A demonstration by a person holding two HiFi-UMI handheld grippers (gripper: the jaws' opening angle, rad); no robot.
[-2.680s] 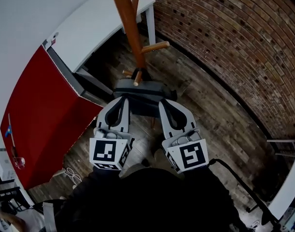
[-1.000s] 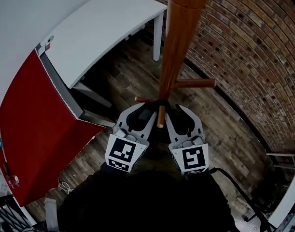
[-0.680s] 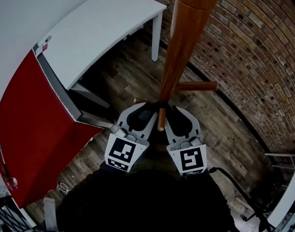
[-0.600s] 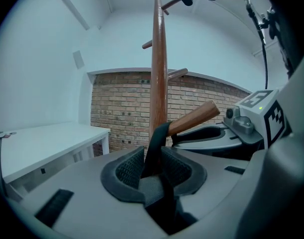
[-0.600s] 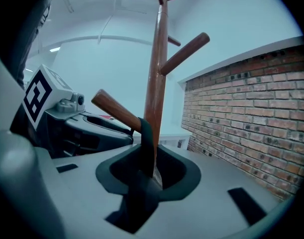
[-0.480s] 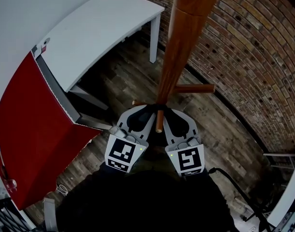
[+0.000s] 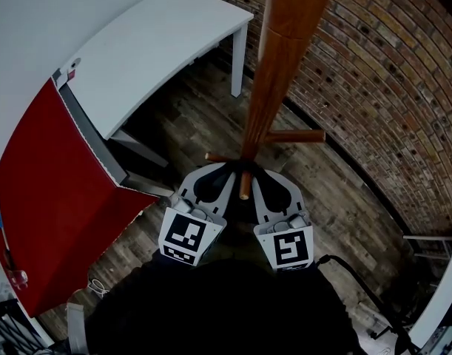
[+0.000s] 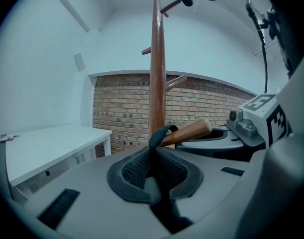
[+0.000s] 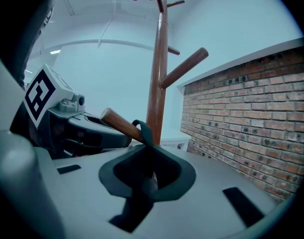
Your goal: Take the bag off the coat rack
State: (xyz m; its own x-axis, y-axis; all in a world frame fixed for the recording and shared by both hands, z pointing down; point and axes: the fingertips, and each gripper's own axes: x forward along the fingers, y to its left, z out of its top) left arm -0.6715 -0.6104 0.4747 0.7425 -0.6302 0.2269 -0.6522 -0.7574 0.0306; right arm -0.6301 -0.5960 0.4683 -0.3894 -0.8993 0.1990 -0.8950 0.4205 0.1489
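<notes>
The fingers of the left gripper (image 7: 224, 173) and right gripper (image 7: 258, 174) have just been closing and now pinch the bag's strap (image 8: 159, 133) on either side of the coat rack's (image 7: 274, 87) up-tilted peg (image 7: 245, 183), so the loop comes off toward the peg's near tip; the bag itself is out of sight.

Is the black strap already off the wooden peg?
No, in the left gripper view the black strap is looped over the wooden peg.

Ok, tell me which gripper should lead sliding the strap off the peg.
Left, narrowly. The left gripper and right gripper flank the peg; both jaws have just been closing on the strap. Left's strap rises cleanly to the loop; right's looks twisted at the peg.
</notes>
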